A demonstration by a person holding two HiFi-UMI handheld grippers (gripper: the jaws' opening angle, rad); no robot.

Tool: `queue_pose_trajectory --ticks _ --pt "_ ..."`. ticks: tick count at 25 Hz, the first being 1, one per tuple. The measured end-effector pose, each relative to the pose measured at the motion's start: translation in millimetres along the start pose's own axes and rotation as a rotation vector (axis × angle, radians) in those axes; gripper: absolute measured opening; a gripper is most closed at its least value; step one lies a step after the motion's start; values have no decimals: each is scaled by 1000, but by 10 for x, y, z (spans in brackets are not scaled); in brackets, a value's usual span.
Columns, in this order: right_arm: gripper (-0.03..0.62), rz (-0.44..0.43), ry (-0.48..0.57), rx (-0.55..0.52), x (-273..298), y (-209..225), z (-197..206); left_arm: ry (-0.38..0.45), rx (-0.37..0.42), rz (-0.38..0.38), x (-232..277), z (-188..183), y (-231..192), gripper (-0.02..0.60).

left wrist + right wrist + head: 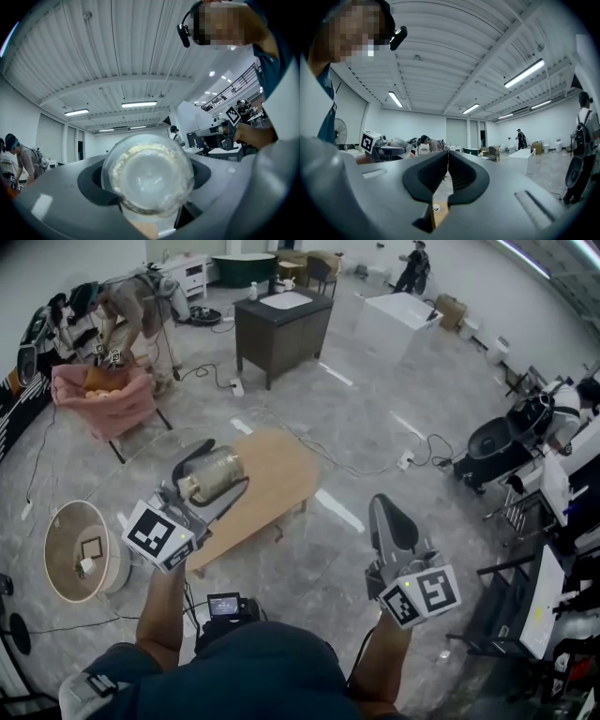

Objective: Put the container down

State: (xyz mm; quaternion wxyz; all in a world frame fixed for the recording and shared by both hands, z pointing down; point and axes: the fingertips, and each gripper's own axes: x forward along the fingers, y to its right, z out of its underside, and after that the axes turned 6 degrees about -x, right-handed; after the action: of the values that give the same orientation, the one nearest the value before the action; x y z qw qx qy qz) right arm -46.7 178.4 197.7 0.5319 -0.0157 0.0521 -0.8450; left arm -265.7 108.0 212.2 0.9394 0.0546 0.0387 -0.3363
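Gripped across its sides by the black two-jaw left gripper (214,476), jaws about half spread and pressing on it: clear, round, smooth-walled container (147,173) with pale crumbly stuff inside, lying sideways in the air, seemingly above the near end of the light oval wooden table (272,474). Looks rigid and fairly light; possibly glass, though hard to tell through the wide lens, so likely slick and breakable. Best taken round the mid-body, squarely, and lowered gently, base first. Farther right, black two-jaw right gripper (446,173): jaws closed together, nothing between them.

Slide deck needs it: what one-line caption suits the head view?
Left tongs grip a clear container by the wooden table; right tongs are shut and empty.
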Motion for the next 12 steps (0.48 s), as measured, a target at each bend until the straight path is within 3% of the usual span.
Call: queue_pose_trajectory --ticks 12 --pt "11 1 -46 -31 666 -113 26 34 -37 27 152 128 -619 330"
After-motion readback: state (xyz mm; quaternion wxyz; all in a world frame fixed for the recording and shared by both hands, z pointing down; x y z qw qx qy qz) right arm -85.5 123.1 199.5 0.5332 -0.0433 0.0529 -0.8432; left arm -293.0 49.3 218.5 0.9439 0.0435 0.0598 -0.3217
